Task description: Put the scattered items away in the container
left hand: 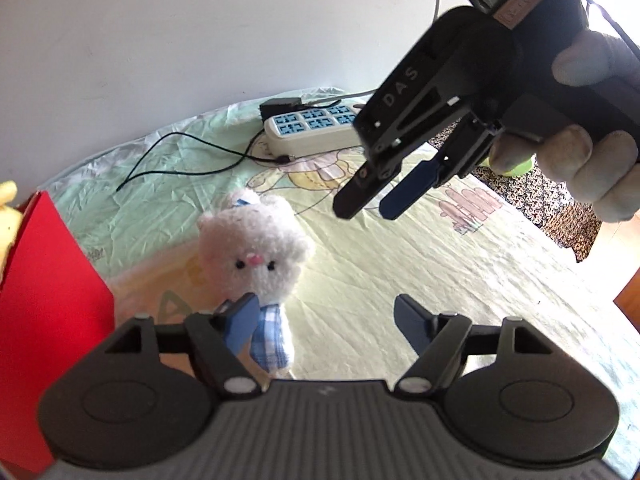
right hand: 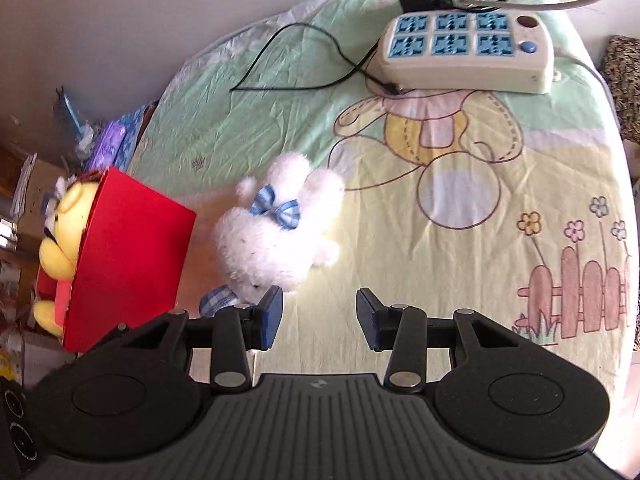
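left gripper (left hand: pixel 324 316) half open, empty | right gripper (right hand: pixel 320 312) parted, empty | white bunny (left hand: pixel 256 252) sits off our left finger — we risk nudging it against the red box (left hand: pixel 48 300)

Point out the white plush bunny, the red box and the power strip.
white plush bunny (right hand: pixel 276 240): right wrist view, on its fluffy head.
red box (right hand: pixel 128 252): right wrist view, on its outer side wall.
power strip (right hand: pixel 464 68): right wrist view, on its cream front edge.

White plush rabbit (right hand: pixel 276 236) wears blue-checked bows, red box (right hand: pixel 128 256) holds a yellow toy (right hand: pixel 64 236).
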`<state>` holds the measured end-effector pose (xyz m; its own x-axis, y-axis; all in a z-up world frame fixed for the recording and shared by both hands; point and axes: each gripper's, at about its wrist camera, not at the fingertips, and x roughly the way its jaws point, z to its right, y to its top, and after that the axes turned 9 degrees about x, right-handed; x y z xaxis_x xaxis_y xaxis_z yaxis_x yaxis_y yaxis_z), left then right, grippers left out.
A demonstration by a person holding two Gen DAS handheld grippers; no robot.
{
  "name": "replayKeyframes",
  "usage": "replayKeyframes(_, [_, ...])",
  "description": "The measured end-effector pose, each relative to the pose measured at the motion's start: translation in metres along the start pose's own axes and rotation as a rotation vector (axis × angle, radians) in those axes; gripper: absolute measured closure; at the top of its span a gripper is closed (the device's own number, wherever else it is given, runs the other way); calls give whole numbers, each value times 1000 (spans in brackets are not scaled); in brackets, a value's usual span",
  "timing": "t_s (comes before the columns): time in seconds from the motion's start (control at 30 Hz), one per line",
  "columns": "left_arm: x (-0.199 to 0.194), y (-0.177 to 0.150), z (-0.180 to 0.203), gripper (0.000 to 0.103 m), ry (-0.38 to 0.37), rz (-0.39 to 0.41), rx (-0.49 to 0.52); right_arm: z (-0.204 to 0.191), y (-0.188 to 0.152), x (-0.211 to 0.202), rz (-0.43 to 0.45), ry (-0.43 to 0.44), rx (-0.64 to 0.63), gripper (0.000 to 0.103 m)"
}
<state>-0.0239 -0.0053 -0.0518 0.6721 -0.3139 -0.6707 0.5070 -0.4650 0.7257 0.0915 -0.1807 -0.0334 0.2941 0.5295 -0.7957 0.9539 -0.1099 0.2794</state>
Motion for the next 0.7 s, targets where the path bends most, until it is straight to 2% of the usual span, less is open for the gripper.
replayKeyframes(0.1, [2,10,-19,22,66,16,-39,9,0,-6,78,33,96,57])
replayKeyframes(0.13, [6,14,-29,18,76,19,-73,12,-1,-6,98,50,129,53])
replayKeyframes(0.2, [18,19,-49,10,45,4,-155,13,-2,-2,119,92,183,48])
replayKeyframes(0.3, [36,23,-65,12,7,-25,-223,15,1,7,156,122,259,44])
replayKeyframes(0.4, [43,24,-65,12,17,-22,-222,13,6,21,163,113,277,44])
replayKeyframes(0.53, [55,25,-70,6,-36,-33,-239,17,16,37,154,147,311,43])
replayKeyframes(0.7, [67,21,-79,10,-36,-59,-286,15,31,62,117,143,312,43])
